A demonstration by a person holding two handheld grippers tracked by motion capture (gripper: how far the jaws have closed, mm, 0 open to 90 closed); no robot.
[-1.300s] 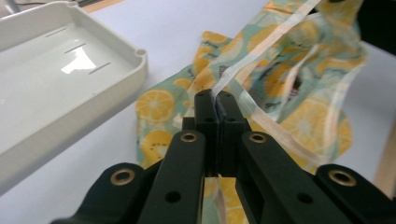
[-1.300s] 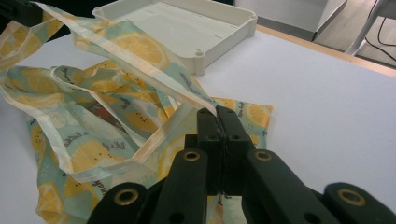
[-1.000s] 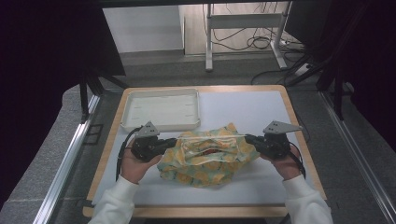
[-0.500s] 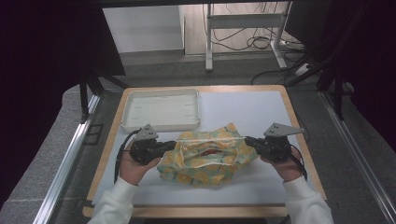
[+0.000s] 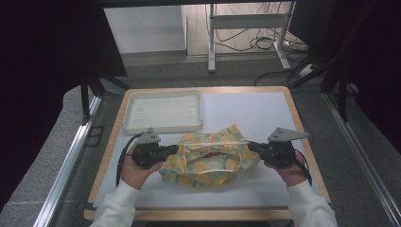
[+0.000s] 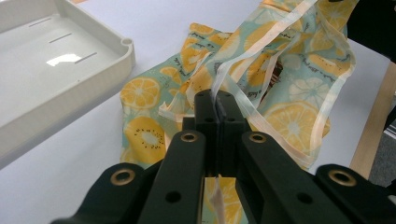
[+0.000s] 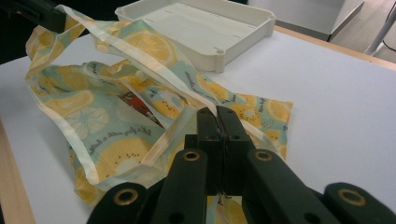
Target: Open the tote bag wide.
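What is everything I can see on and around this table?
Bag: one, fruit-print cloth, yellow and teal, middle of the table, mouth pulled open; something red shows inside.
Tray: one, white, empty, far left part of the table.
Table: one, white top with wooden edge.
Stand: one, pale metal, on the floor beyond the table, cables beside it.
Left hand-held gripper: one, black, shut on the bag's left rim.
Right hand-held gripper: one, black, shut on the bag's right rim.
Sleeves: two, white, near edge.
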